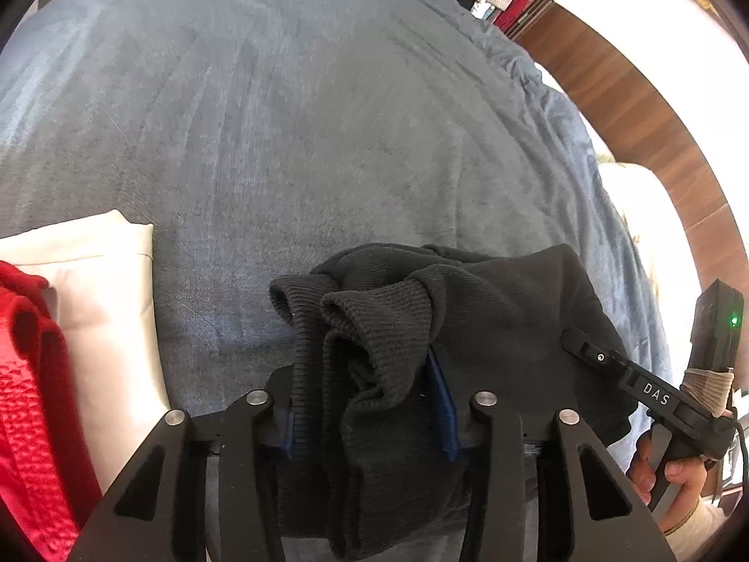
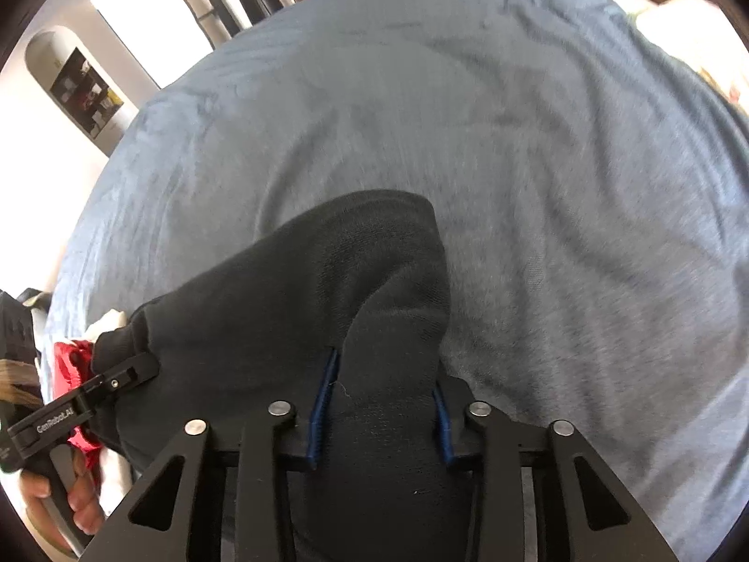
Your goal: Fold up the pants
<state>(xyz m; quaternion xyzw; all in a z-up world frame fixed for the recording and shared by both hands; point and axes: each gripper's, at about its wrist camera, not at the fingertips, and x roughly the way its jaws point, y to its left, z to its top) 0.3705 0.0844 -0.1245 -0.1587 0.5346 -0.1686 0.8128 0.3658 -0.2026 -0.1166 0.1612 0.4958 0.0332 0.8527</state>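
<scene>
Two claws, ribbed black pants [image 1: 374, 351]

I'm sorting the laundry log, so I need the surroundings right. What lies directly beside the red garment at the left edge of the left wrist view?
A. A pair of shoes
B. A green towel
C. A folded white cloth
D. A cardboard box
C: a folded white cloth lies against the red garment on the blue-grey bedspread, left of the black pants.
</scene>
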